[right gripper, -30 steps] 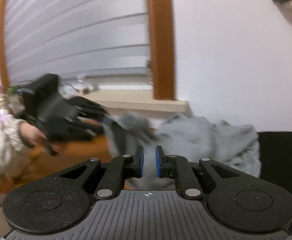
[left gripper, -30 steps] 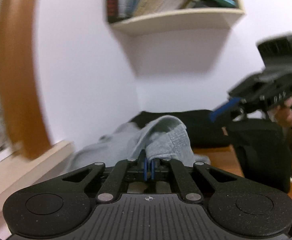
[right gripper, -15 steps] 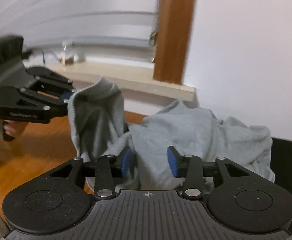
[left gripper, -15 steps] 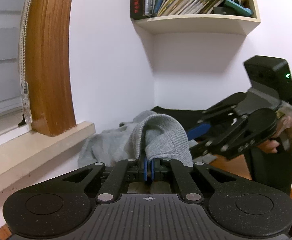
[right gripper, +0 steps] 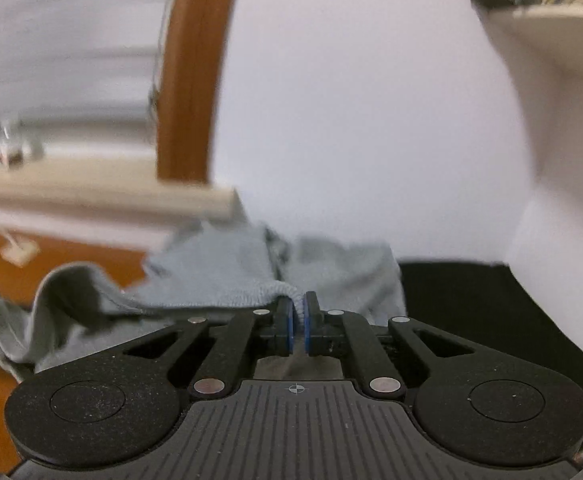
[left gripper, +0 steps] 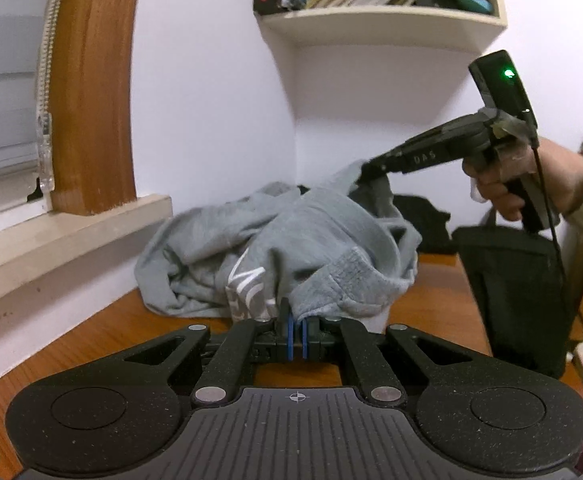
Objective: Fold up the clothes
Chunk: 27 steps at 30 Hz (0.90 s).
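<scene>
On the wooden surface (left gripper: 103, 332), pushed into the corner under the wall shelf (left gripper: 379, 20), lies the grey sweatshirt (left gripper: 275, 236) in a loose heap. My left tongs (left gripper: 296, 338) are closed on a ribbed hem or cuff at the near edge. My right tongs (right gripper: 298, 322) have just been closing, and a ribbed edge now sits pinched between the blue pads; the left view shows them lifting that edge at the far side of the heap.

Judged handling: soft, limp knit, moderately thick, light enough for two pinches. It will sag and drag between holds, not slide. Ribbed edges are the sound places to take hold, being firmer than the body cloth; a pinch there should not slip.

Not determinable: which parts I hold, whether hem, cuff or neck. Sleeves and body outline are buried in folds. A white print (left gripper: 247, 284) is creased and unreadable. Black cloth (left gripper: 423, 216) behind the heap and a dark bag (left gripper: 519, 288) at right are partly hidden. The right view is blurred by motion.
</scene>
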Each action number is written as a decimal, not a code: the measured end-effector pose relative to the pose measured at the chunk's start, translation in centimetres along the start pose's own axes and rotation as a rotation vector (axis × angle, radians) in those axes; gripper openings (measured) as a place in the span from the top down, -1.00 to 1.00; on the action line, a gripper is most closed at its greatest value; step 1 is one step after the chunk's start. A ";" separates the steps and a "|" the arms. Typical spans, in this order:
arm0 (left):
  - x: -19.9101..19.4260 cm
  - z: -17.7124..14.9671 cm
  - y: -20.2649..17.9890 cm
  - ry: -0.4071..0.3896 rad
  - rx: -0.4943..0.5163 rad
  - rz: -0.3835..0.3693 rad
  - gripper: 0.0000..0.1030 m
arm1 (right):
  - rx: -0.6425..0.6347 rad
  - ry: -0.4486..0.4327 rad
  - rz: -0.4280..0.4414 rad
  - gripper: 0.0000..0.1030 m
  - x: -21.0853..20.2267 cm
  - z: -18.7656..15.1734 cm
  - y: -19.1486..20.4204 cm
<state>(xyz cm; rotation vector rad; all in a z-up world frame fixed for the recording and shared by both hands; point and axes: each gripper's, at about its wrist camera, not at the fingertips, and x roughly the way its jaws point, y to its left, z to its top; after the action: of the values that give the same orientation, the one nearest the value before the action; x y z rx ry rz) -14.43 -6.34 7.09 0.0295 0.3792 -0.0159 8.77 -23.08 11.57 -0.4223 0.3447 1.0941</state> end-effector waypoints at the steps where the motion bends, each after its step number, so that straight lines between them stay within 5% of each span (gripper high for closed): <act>1: 0.1 -0.1 -0.1 0.004 0.006 0.001 0.93 | -0.012 0.026 0.002 0.87 0.3 -0.4 0.0; 6: 0.4 -0.1 0.0 0.016 0.014 0.011 0.93 | -0.087 0.082 0.071 0.61 1.5 -2.1 1.4; 11: 0.1 -0.2 -0.3 0.024 0.019 0.011 0.93 | -0.180 0.035 0.076 0.23 1.1 -1.7 3.4; 18: 0.3 -0.8 -0.8 0.029 0.015 -0.004 0.93 | -0.368 0.058 0.147 0.15 1.5 -1.1 7.1; 21: 0.2 -0.5 -0.8 0.010 0.010 0.005 0.93 | -0.409 0.100 0.140 0.29 2.9 -0.9 8.0; 22: 0.0 -0.4 -0.8 0.000 0.007 0.011 0.93 | -0.408 0.113 0.136 0.85 3.5 -0.7 8.0; 27: -2.2 3.3 0.7 -0.078 -0.004 0.071 0.93 | -0.278 -0.003 0.060 0.90 1.7 3.2 4.8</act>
<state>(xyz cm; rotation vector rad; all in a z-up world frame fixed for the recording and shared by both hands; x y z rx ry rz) -15.23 -5.72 10.99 0.0386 0.3004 0.0537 5.32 -18.29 12.84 -0.6599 0.2040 1.2062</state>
